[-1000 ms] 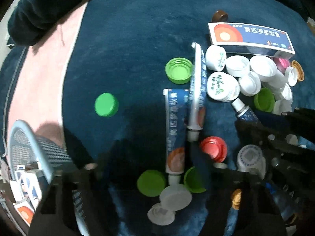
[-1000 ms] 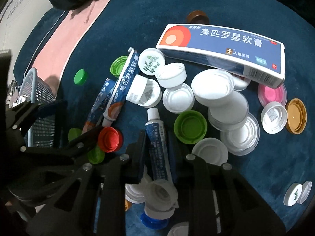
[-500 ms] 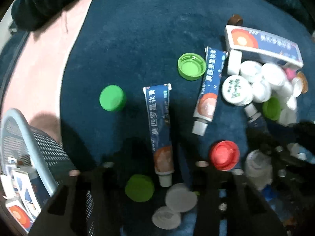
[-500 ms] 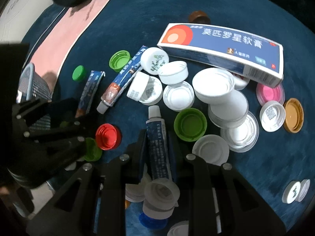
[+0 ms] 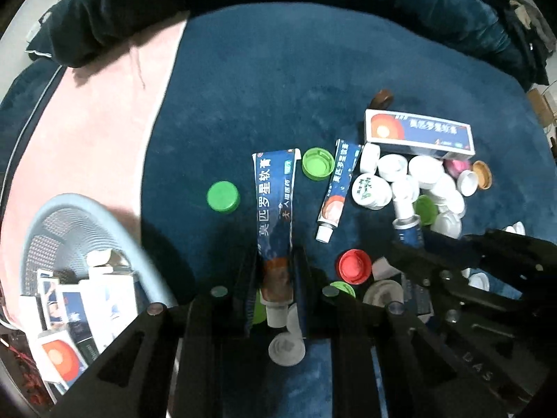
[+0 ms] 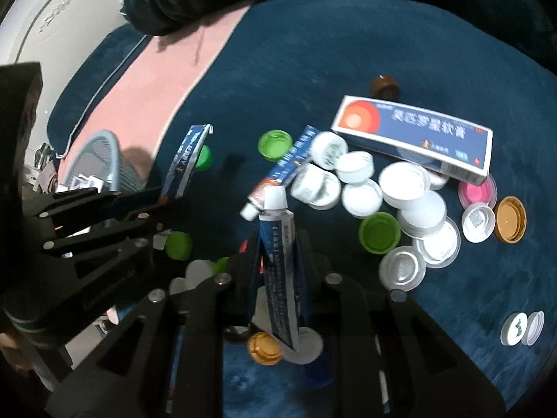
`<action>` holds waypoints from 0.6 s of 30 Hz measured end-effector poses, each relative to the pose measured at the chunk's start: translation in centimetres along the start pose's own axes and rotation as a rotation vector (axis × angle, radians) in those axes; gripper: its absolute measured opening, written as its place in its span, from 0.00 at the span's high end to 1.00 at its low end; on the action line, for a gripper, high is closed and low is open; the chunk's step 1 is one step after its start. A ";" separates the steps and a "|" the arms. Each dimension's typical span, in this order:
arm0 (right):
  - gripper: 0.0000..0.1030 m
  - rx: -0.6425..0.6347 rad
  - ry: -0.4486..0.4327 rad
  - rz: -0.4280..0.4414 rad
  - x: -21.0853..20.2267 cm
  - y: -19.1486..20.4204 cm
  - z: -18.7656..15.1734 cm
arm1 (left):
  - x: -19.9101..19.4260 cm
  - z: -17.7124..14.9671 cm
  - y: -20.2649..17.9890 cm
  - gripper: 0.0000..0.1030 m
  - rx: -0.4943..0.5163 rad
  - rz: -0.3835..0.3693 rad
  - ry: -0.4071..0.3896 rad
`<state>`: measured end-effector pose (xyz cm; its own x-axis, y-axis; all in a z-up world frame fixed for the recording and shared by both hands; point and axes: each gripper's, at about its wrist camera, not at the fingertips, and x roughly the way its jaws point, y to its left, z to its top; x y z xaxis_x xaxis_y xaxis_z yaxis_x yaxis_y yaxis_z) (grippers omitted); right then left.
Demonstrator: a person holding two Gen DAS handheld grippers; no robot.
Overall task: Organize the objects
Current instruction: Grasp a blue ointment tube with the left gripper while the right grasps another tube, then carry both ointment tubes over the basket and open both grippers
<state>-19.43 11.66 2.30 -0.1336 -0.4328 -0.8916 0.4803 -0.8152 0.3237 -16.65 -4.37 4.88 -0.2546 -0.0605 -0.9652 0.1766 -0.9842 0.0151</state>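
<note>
At the far left of the left wrist view stands a light blue mesh basket (image 5: pixel 80 209) on the pink cloth (image 5: pixel 90 122), and several small medicine boxes (image 5: pixel 80 310) lie inside it. To its right, on the dark blue blanket (image 5: pixel 278 87), lies a closed green cap (image 5: pixel 222 196). Next comes the left gripper (image 5: pixel 275 271), whose jaws are clenched on a blue ointment tube (image 5: pixel 275 209). It grips the tube near the white cap end, and the flat crimped end points away from the camera. Beside it lies an open green cap (image 5: pixel 317 164), then a second, smaller tube (image 5: pixel 336 191) on the blanket, with a red cap (image 5: pixel 354 266) below it. Further right is a pile of white caps (image 5: pixel 417 181), and the long ointment box (image 5: pixel 417 136) lies just behind this pile.

In the right wrist view, the right gripper (image 6: pixel 278 261) is closed on a third tube (image 6: pixel 280 271); its white cap (image 6: pixel 275 198) points forward, toward the pile. On the right side of the pile lie a pink cap (image 6: pixel 478 191) and a brown cap (image 6: pixel 510 219), near each other.
</note>
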 end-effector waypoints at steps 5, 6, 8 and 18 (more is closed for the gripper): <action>0.81 0.010 -0.026 0.027 -1.3 0.6 -0.4 | -2.9 -1.1 1.3 0.82 -0.025 -0.005 -0.036; 0.81 0.015 -0.033 0.039 -1.6 0.7 -0.3 | -3.3 -0.8 2.1 0.82 -0.034 -0.006 -0.044; 0.81 0.022 -0.047 0.064 -2.1 1.5 -0.1 | -4.3 -1.0 3.3 0.82 -0.056 -0.008 -0.062; 0.81 -0.017 -0.068 0.203 -2.9 8.5 0.6 | -7.8 -3.6 10.9 0.82 -0.191 0.036 -0.133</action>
<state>-15.50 5.71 7.83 -0.0905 -0.6125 -0.7853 0.5180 -0.7024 0.4881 -9.31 -14.02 11.65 -0.3661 -0.1290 -0.9216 0.3611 -0.9325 -0.0129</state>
